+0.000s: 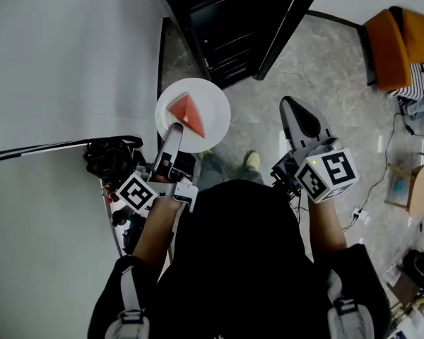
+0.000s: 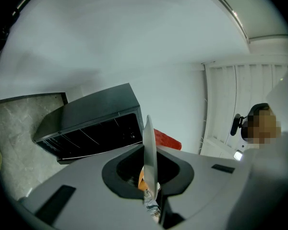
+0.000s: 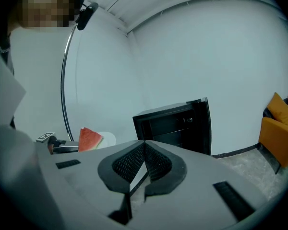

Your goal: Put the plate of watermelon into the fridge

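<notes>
A white plate [image 1: 215,101] carries a red watermelon wedge [image 1: 186,113]. My left gripper [image 1: 174,129] is shut on the plate's near rim and holds it level in the air. In the left gripper view the plate [image 2: 150,152] runs edge-on between the jaws, with the watermelon [image 2: 165,140] just behind. The black fridge [image 1: 233,20] stands ahead on the floor with its door [image 1: 290,20] swung open. My right gripper [image 1: 291,104] hovers to the plate's right, shut and empty. The right gripper view shows its closed tips [image 3: 144,145], the watermelon [image 3: 90,139] at left and the fridge [image 3: 175,123] beyond.
A white wall fills the left side. Black gear and cables [image 1: 109,157] lie by the wall beside my left hand. An orange chair [image 1: 399,44] and a cardboard box [image 1: 417,186] stand at the right. A shoe [image 1: 252,161] shows on the grey stone floor.
</notes>
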{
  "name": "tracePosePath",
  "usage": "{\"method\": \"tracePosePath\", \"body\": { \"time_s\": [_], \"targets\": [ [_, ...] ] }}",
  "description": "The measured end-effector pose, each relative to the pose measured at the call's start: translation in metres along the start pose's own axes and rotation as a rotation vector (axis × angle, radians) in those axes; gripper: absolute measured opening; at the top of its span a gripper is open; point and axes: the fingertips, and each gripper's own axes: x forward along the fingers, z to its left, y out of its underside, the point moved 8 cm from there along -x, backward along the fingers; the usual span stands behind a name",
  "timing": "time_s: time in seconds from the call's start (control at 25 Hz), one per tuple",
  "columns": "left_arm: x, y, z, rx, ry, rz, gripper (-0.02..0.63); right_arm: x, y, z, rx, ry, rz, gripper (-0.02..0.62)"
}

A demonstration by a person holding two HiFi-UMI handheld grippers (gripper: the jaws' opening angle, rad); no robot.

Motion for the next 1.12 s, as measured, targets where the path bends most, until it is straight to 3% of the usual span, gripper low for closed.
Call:
{"method": "tracePosePath", "body": {
  "time_s": [0.2, 0.72, 1.12],
  "targets": [
    [0.006, -0.024, 0.019, -0.014, 0.012, 0.042, 0.032, 0.024, -0.003, 0.012, -0.021, 0.034, 0.012, 0.014],
    [0.015, -0.040, 0.008, -0.025, 0.040, 0.114, 0.032, 0.027, -0.025, 0.031, -0.022, 0.097, 0.000, 0.014],
    [0.014, -0.074, 0.037, -0.061, 0.066, 0.166, 0.032, 0.064, -0.012, 0.062, -0.026, 0.138, 0.007, 0.014]
  ]
}}
